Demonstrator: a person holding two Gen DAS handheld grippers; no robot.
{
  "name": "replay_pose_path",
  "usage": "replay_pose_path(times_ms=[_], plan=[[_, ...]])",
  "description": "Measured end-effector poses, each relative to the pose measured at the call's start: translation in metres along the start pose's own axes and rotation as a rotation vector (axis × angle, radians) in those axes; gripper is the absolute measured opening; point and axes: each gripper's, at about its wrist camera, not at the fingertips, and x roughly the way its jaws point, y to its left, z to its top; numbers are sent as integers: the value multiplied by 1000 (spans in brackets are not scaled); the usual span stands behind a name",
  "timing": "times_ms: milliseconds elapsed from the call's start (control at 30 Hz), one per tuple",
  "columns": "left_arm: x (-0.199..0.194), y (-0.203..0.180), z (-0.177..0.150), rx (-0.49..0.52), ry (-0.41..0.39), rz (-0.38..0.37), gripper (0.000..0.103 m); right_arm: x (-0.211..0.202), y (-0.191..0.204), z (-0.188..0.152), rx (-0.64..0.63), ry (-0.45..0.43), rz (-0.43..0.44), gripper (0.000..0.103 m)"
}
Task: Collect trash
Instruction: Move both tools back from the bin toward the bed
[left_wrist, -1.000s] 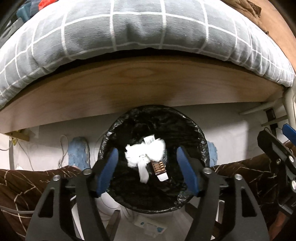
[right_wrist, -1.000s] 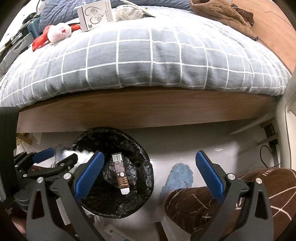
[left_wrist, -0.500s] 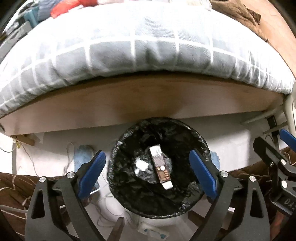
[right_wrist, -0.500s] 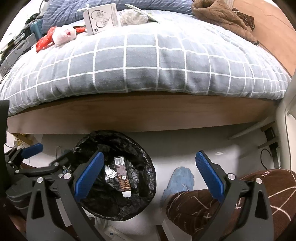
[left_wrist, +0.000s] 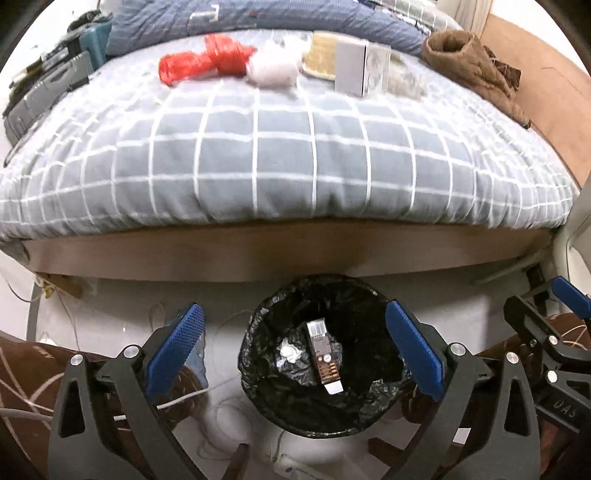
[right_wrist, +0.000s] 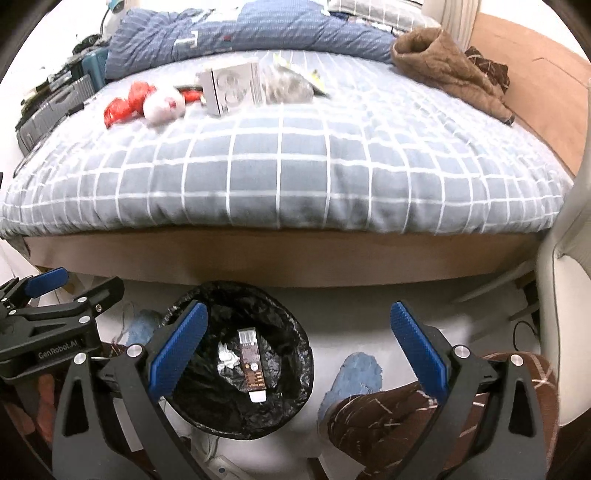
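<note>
A bin with a black liner (left_wrist: 369, 417) (right_wrist: 288, 406) stands on the floor by the bed. Inside lie a crumpled white tissue (left_wrist: 290, 350) (right_wrist: 227, 356) and a brown wrapper (left_wrist: 325, 356) (right_wrist: 253, 369). My left gripper (left_wrist: 295, 350) is open and empty above the bin. My right gripper (right_wrist: 299, 350) is open and empty, right of the bin. On the bed lie a red plastic bag (left_wrist: 201, 62) (right_wrist: 127, 101), a white wad (left_wrist: 271, 72) (right_wrist: 162, 105), a grey box (left_wrist: 360, 68) (right_wrist: 231, 88) and a clear crumpled wrapper (right_wrist: 290, 83).
The grey checked duvet (left_wrist: 295, 158) overhangs a wooden bed frame (left_wrist: 280, 251). A brown garment (right_wrist: 447, 70) lies at the back right. Blue slippers (right_wrist: 358, 373) and my brown trouser legs (right_wrist: 388, 417) flank the bin. Cables (left_wrist: 221, 413) trail on the floor.
My left gripper opened and let the white tissue fall into the bin. Both grippers then rose, bringing the top of the bed into view.
</note>
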Motion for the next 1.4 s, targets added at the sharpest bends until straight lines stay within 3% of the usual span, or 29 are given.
replay_pose_path(times_ms=[667,967,1400], plan=[[-106,12,35,-14,-161,28,97,-88,3,40,-27,-175,9,95],[-124,23,56,-25,-185,48,97,-98,7,64,-45,-203,25,95],[-119,29,93,-23,-188,52,96,-93,9,96,-47,-217,42,95]])
